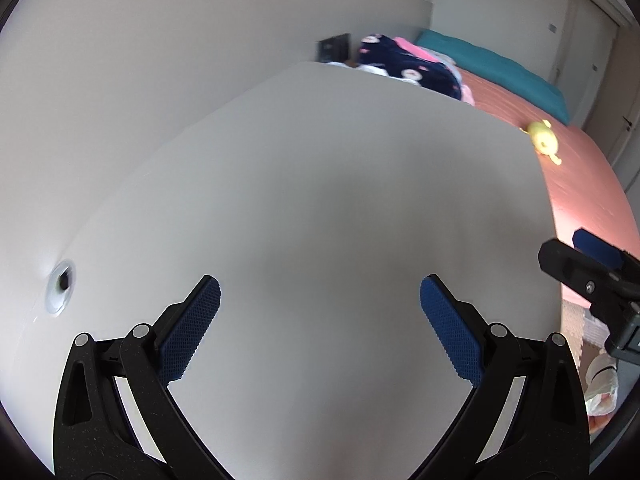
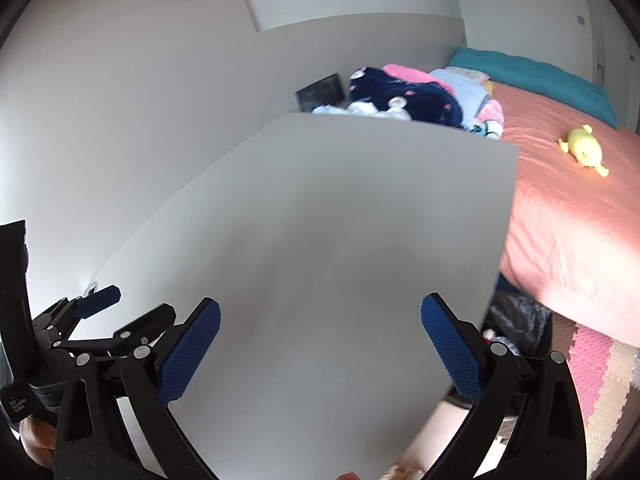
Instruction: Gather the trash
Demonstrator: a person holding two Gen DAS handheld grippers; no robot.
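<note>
My left gripper (image 1: 320, 304) is open and empty above a bare white desk (image 1: 320, 180). My right gripper (image 2: 320, 320) is open and empty above the same desk (image 2: 340, 220), near its right edge. The right gripper also shows at the right edge of the left wrist view (image 1: 580, 256), and the left gripper shows at the lower left of the right wrist view (image 2: 100, 300). A dark bag (image 2: 516, 320) with something in it sits on the floor below the desk's right edge. A white crumpled bag (image 1: 602, 384) lies on the floor at lower right.
A bed with a salmon cover (image 2: 568, 216) stands right of the desk, with a yellow plush toy (image 2: 584, 152), a teal pillow (image 2: 532, 76) and piled clothes (image 2: 404, 96). A cable hole (image 1: 60, 284) is in the desk's left side. Foam floor mats (image 2: 600, 380) lie at right.
</note>
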